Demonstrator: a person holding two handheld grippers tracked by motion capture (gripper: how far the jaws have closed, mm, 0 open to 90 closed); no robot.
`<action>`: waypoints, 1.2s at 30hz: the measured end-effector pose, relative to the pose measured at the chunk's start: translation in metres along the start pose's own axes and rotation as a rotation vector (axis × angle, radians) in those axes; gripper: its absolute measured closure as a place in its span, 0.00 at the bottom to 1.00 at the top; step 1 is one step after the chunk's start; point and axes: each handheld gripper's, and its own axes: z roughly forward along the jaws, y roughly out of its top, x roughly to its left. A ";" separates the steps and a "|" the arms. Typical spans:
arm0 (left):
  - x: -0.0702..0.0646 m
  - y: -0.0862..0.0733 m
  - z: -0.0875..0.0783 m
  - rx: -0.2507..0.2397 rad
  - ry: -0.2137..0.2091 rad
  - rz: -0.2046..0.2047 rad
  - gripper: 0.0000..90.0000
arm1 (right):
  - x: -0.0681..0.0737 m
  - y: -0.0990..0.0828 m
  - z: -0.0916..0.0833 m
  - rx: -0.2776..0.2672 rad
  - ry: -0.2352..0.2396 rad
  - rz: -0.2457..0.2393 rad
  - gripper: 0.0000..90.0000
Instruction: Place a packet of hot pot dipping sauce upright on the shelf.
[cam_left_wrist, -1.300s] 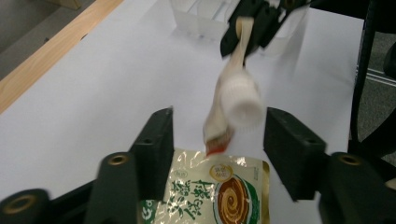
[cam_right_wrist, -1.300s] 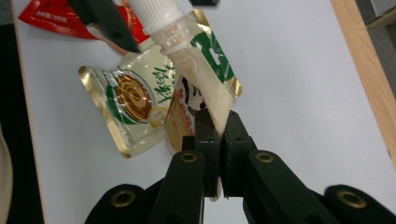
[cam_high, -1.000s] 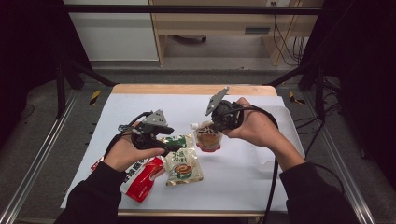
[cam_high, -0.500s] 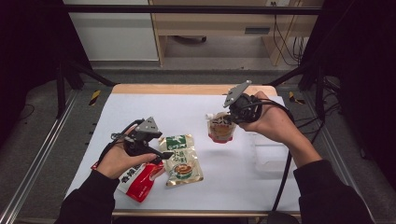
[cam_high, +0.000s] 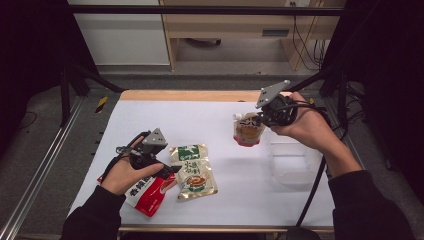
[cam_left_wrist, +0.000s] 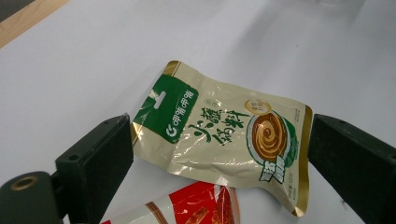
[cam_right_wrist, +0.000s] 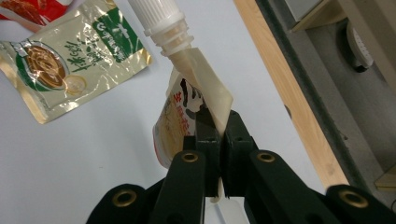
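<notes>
Overhead, right hand-held gripper (cam_high: 260, 120) pinching spouted pouch (cam_high: 247, 131); left hand-held gripper (cam_high: 167, 170) low, just spread.

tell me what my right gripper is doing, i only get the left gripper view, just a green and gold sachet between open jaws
Observer: The right gripper is shut on a spouted pouch, pinching its edge.
Operator: is the pouch on the table
Observer: No, the high view shows it hanging above the table.
Operator: anything near it
Observer: A clear plastic tub sits just on the person's side of it.
</notes>
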 end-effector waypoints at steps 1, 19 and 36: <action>0.000 0.000 -0.001 0.002 -0.003 0.005 0.08 | -0.002 -0.001 -0.003 0.004 -0.010 0.000 0.98; 0.004 -0.001 -0.004 0.011 0.021 0.000 0.08 | -0.036 -0.025 -0.041 -0.021 -0.119 0.049 0.98; 0.022 0.003 0.007 0.017 0.007 -0.003 0.08 | -0.085 -0.081 -0.021 0.026 -0.144 0.128 0.98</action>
